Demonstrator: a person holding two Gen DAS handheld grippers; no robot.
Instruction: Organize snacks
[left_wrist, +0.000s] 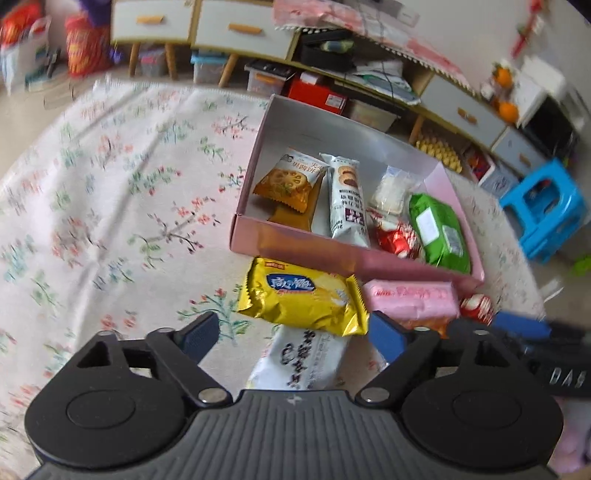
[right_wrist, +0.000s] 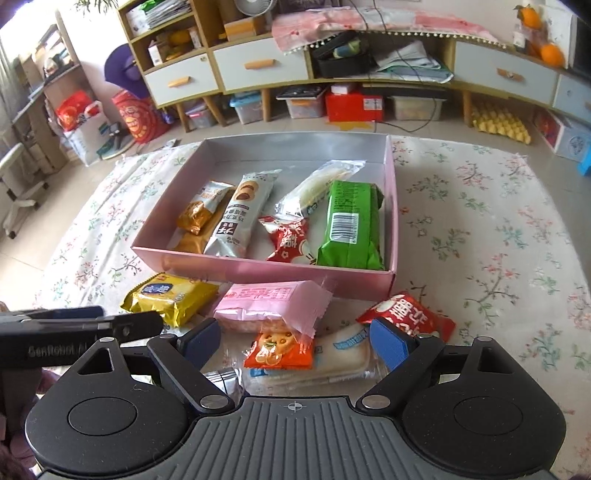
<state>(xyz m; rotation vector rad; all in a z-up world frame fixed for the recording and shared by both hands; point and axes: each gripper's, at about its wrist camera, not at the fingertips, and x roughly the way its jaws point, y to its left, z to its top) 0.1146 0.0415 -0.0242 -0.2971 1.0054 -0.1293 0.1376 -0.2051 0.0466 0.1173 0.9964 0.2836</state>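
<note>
A pink box (left_wrist: 325, 254) (right_wrist: 258, 267) on the floral cloth holds several snack packets, among them a green one (left_wrist: 439, 232) (right_wrist: 351, 225). In front of it lie loose packets. My left gripper (left_wrist: 293, 332) is open over a yellow packet (left_wrist: 303, 295) and a white packet (left_wrist: 299, 363); its pads touch neither. My right gripper (right_wrist: 297, 338) is open above an orange packet (right_wrist: 280, 349) and a white-blue packet (right_wrist: 340, 360), with a pink packet (right_wrist: 273, 302) just ahead and a red packet (right_wrist: 410, 319) by its right finger.
The floral cloth (left_wrist: 110, 221) covers the floor around the box. Low cabinets with drawers (right_wrist: 258, 66) and storage bins stand behind. A blue stool (left_wrist: 543, 206) is at the right. The left gripper's side (right_wrist: 74, 325) shows beside the right one.
</note>
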